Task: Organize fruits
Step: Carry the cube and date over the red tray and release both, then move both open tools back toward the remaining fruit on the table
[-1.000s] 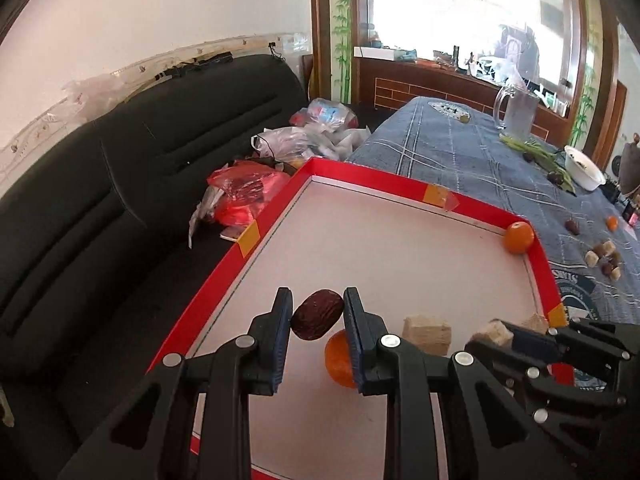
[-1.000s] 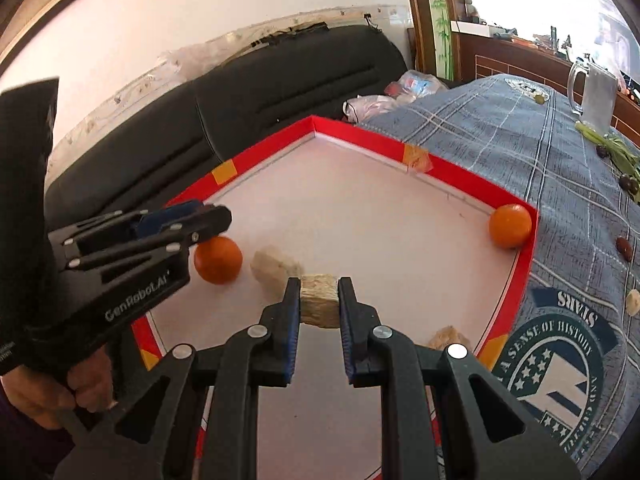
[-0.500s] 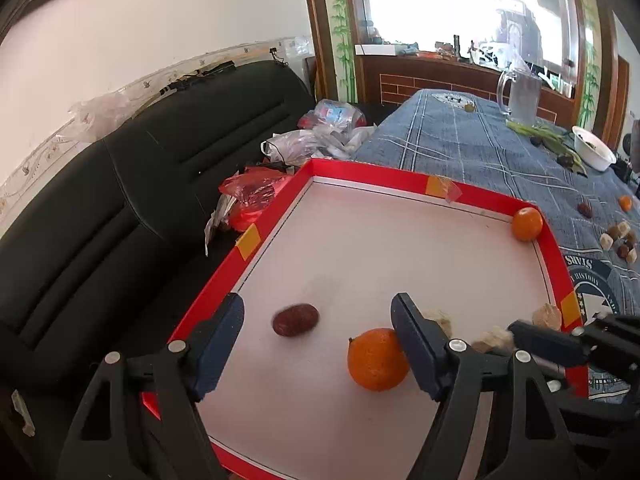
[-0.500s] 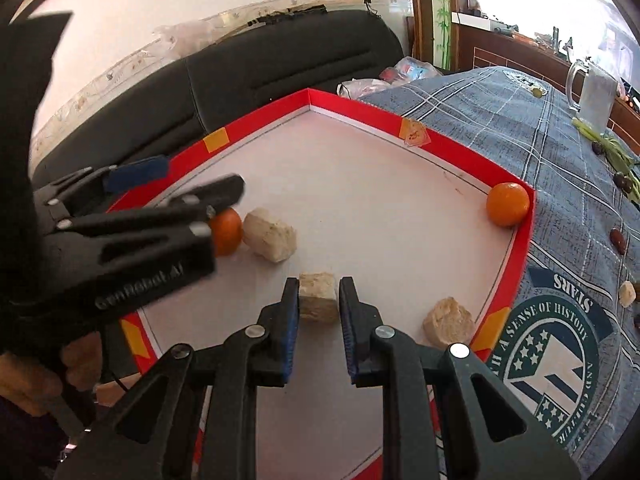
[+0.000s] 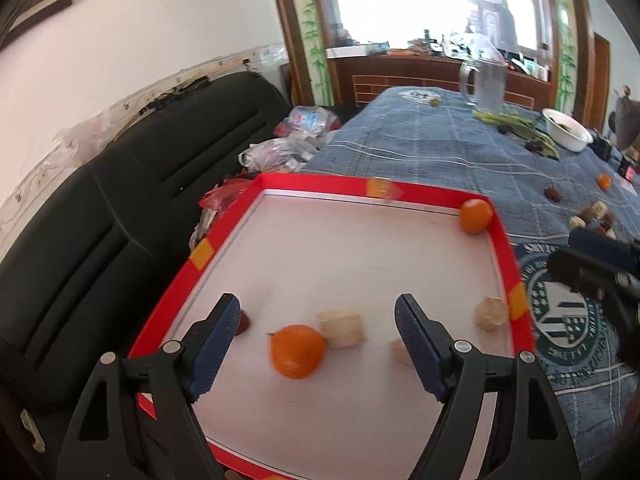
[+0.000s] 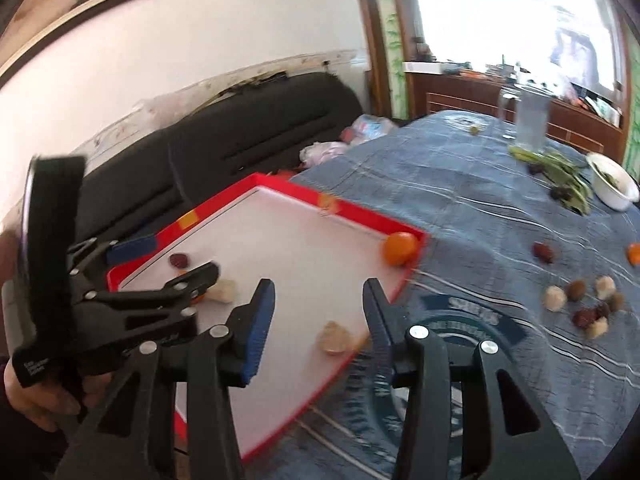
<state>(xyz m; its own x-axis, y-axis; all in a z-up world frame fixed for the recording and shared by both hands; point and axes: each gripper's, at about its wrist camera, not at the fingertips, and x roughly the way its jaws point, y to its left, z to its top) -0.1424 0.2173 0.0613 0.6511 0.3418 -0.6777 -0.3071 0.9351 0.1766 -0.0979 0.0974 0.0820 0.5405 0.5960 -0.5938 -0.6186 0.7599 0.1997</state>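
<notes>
My left gripper (image 5: 316, 344) stands wide apart and grips nothing; its jaws have just been opening, and the orange (image 5: 297, 351) and a pale cube (image 5: 344, 327) lie on the tray floor in the gap between them, touching each other. A dark red date (image 5: 243, 322) peeks out just behind the left finger (image 5: 216, 344). My right gripper (image 6: 320, 320) has also just been opening and is empty, with a pale chunk (image 6: 334, 338) on the tray between its fingers. Both hover over the red-rimmed white tray (image 5: 502, 240), where a second orange (image 5: 475, 216) sits in the far corner. The tray rests on a blue plaid tablecloth (image 5: 420, 148) with a round crest; I can read "STARS" on it, blurred. More dates and cubes (image 6: 580, 304) lie scattered on the cloth, well apart from the tray. The left gripper's lettering in my right view is too smeared to read.
</notes>
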